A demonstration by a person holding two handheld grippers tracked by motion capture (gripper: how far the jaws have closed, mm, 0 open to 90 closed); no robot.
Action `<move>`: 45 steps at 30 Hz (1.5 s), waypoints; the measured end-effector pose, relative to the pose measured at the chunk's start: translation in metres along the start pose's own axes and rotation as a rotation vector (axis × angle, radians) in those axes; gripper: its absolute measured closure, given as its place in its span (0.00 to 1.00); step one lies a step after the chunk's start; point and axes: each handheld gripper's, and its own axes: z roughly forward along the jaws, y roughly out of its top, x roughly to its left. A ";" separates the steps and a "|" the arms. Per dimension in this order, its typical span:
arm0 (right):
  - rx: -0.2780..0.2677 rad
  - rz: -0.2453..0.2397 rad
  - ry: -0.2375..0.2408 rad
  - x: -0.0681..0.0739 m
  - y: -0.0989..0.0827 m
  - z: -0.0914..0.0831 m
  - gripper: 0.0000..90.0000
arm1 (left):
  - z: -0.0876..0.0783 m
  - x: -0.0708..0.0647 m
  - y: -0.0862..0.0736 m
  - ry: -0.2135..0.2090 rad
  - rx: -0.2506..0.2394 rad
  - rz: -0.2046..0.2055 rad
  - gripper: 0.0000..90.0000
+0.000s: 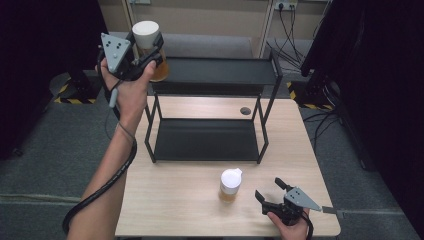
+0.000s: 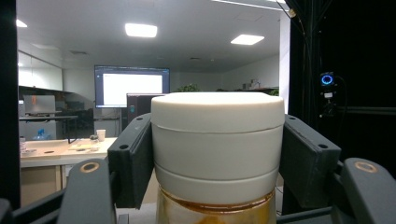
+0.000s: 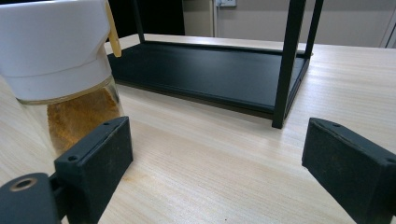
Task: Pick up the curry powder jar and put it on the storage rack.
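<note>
Two white-capped jars of amber-brown powder, one (image 1: 150, 47) upper left clamped by left gripper (image 1: 145, 56), one (image 1: 230, 185) lower centre on table (image 1: 175, 200), right gripper (image 1: 271, 192) agape, empty, one black rack (image 1: 210, 107).

The left tongs (image 1: 148, 54) are raised beside the rack's (image 1: 215, 75) top left corner, clamped; the right tongs (image 1: 270, 191) rest gaping before its right leg.

held jar (image 1: 148, 45): clear glass, matt white plastic cap
table (image 1: 190, 200): pale wood-grain, smooth
rack (image 1: 210, 140): matt black metal
jaw pads: matt black, slightly rough

No legible text, perhaps blurred screen (image 2: 132, 86) writing.
</note>
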 end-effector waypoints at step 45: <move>0.001 -0.010 0.008 -0.001 0.000 0.000 0.10 | 0.023 0.001 -0.002 0.024 0.073 0.024 0.18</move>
